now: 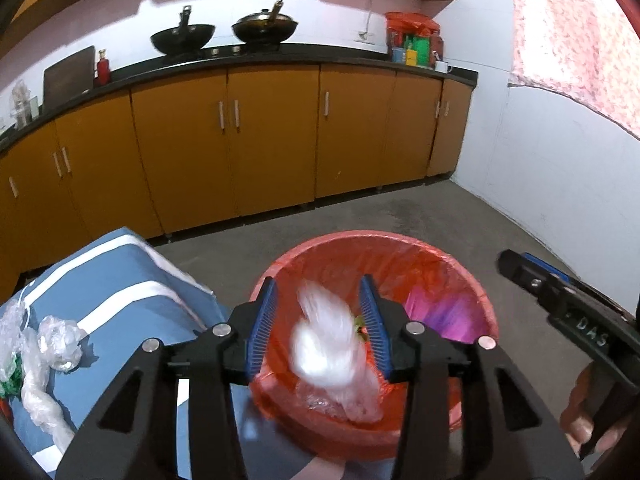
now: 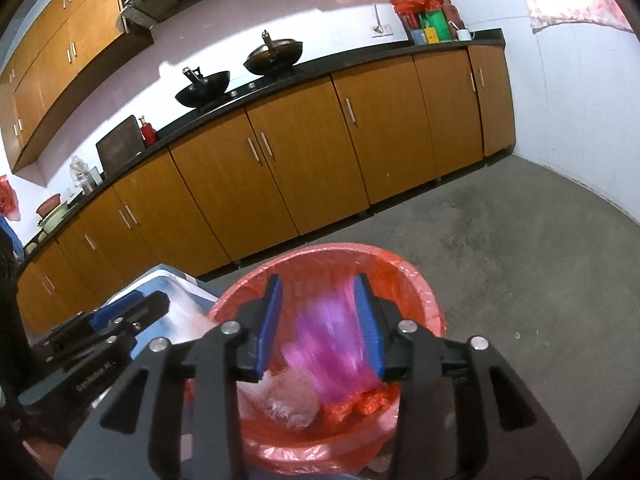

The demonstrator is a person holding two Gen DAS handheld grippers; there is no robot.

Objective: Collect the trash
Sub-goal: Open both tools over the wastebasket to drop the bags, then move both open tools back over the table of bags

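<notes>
A red bin lined with a red bag stands on the floor; it also shows in the right wrist view. My left gripper is open above it, and a blurred white plastic bag is between its fingers, over the bin. My right gripper is open above the bin, with a blurred pink plastic bag between its fingers. Clear plastic wrap lies inside the bin. More crumpled clear plastic lies on the blue-and-white cloth at the left.
Orange cabinets under a black counter run along the back wall, with two woks on the stove. A white wall is at the right. Grey concrete floor lies beyond the bin.
</notes>
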